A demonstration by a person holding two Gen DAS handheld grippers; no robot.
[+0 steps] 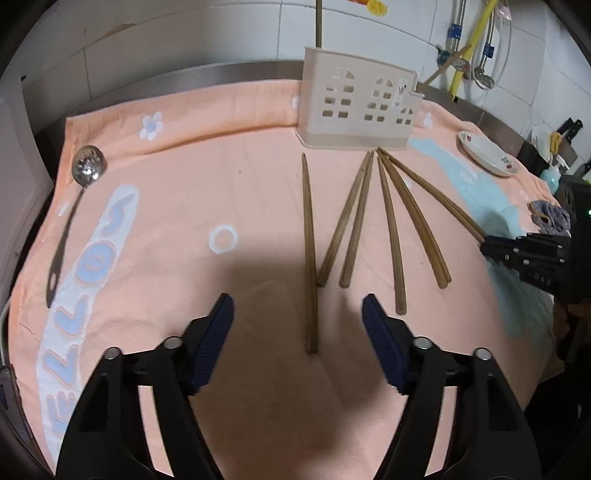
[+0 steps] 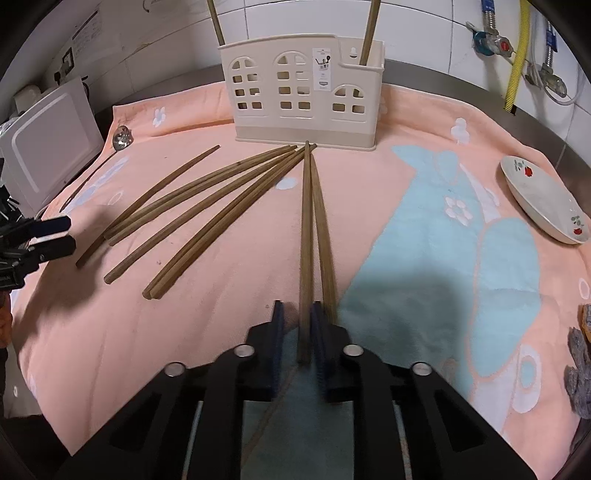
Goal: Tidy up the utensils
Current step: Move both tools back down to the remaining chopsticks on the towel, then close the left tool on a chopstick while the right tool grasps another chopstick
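Note:
Several brown wooden chopsticks (image 1: 391, 236) lie fanned on a peach towel (image 1: 184, 177), tips toward a cream utensil holder (image 1: 354, 107). My left gripper (image 1: 297, 310) is open low over the towel. The near end of one pair of chopsticks (image 1: 310, 258) lies between its blue pads, untouched. In the right wrist view my right gripper (image 2: 298, 314) is shut on one chopstick (image 2: 306, 229). A second chopstick (image 2: 325, 236) runs just outside its right pad. Two chopsticks (image 2: 371, 29) stand in the holder (image 2: 303, 92). A metal spoon (image 1: 86, 166) lies at the towel's far left.
A white plate (image 2: 543, 199) with red flowers sits at the towel's right edge. A grey cloth (image 2: 580, 362) lies at the near right. A white appliance (image 2: 48, 144) stands on the left. Pipes and a yellow hose (image 2: 517, 55) run down the tiled wall.

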